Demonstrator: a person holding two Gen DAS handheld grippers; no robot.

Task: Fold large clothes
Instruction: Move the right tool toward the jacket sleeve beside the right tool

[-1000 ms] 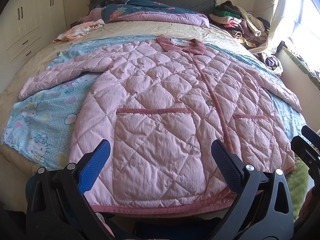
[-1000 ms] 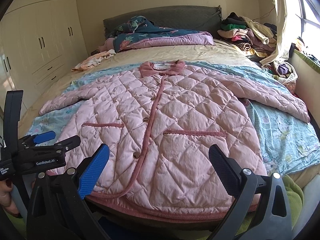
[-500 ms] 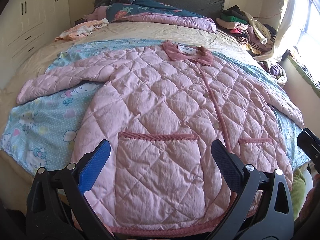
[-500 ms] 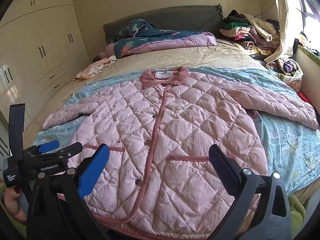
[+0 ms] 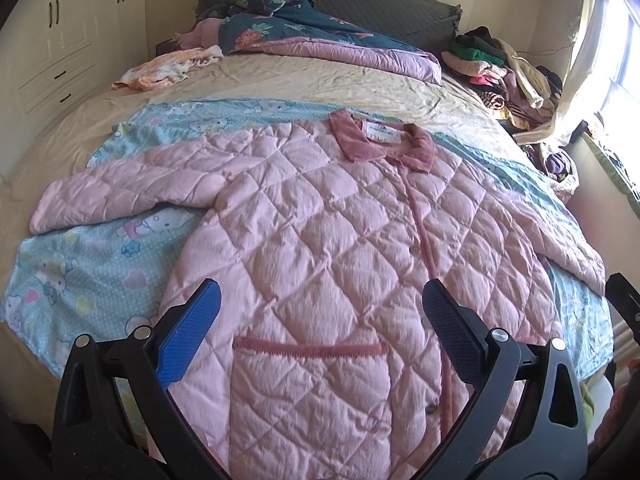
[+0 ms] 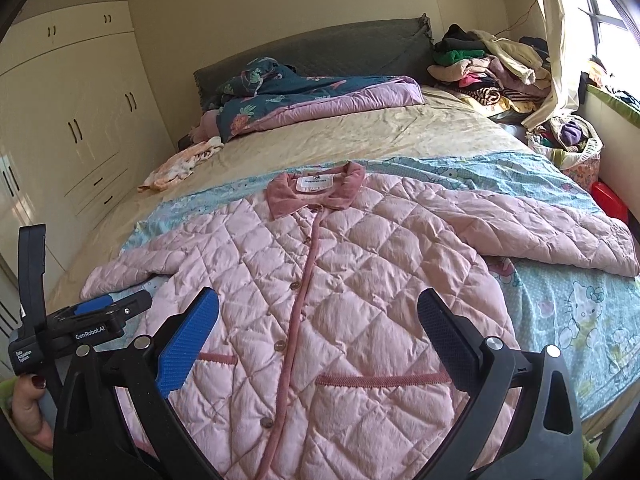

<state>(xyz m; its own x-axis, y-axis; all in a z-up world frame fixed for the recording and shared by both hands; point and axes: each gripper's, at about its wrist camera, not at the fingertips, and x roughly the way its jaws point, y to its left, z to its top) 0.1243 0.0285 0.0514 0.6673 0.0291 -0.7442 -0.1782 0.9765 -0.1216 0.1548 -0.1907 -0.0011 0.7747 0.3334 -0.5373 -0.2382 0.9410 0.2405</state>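
Observation:
A pink quilted coat (image 5: 320, 240) lies flat and buttoned on the bed, collar (image 5: 384, 144) at the far end, both sleeves spread out. It also shows in the right wrist view (image 6: 340, 280). My left gripper (image 5: 318, 312) is open and empty, held above the coat's left pocket (image 5: 308, 392). My right gripper (image 6: 318, 316) is open and empty above the coat's lower front, over the button strip. The left gripper's body (image 6: 80, 328) shows at the left of the right wrist view.
The coat rests on a blue cartoon-print sheet (image 5: 84, 264) over a beige bed cover (image 5: 320, 84). A folded quilt (image 5: 320, 36) lies by the headboard. A pile of clothes (image 6: 492, 68) sits at the far right. White wardrobes (image 6: 68, 120) stand on the left.
Both grippers have moved forward over the coat toward the collar; the hem has dropped out of sight below them. Both stay open.

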